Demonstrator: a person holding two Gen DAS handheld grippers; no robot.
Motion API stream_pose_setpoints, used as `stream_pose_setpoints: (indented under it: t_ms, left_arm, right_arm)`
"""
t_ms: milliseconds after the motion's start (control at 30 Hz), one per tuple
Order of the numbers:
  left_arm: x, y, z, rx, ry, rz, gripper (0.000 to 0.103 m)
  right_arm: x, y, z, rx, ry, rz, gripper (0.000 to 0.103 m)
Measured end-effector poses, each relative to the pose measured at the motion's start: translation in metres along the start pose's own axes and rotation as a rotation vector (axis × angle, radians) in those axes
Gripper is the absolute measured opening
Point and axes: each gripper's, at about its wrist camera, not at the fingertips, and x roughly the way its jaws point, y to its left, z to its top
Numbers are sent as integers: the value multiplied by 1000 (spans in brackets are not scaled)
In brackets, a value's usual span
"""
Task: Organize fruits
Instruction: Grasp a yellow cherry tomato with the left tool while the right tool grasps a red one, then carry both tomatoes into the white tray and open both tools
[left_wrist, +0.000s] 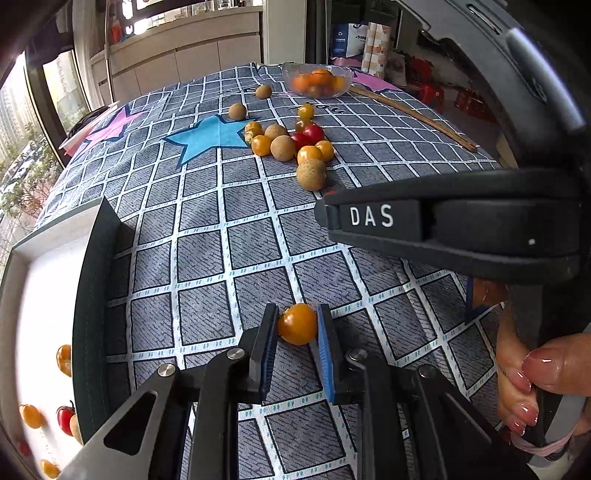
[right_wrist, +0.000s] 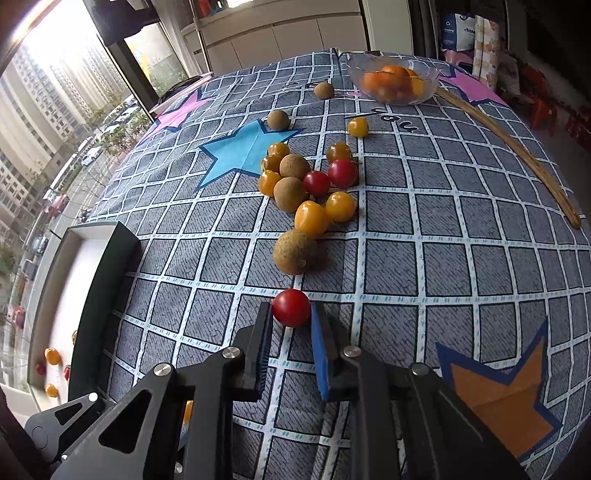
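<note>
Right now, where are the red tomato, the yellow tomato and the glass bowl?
red tomato (right_wrist: 291, 307), right wrist view, its middle.
yellow tomato (left_wrist: 297, 323), left wrist view, its middle.
glass bowl (right_wrist: 355, 72), right wrist view, its left wall.

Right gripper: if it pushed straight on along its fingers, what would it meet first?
The right gripper is shut on a red tomato, so that leads. Pointing steeply down, it would probably press into the tablecloth first; on a flatter line, the brown fruit just beyond. Depth is unclear.

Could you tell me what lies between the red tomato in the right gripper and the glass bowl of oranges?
A loose cluster of fruit on the checked cloth, seen in the right wrist view, separates the red tomato from the glass bowl.
</note>
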Motion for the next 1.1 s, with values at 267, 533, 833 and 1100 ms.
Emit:
stream_pose_setpoints:
  t_ms: [267,533,833,1100]
  left_arm:
    - [-18,10,-14,-45,14,-60,22]
    - [-40,19,-28,-55,-2,-63,22]
    - [-60,28,-42,-66,-25,-59,22]
    - [-73,37,-48,-80,-48,-55,22]
  right_arm:
    - [-21,-4,-28,33,-7,37,22]
    - [-35,-2,-57,71,5,70,22]
    - [-45,4,-75,96,16,70,22]
    - [-53,14,-80,87,15,59,22]
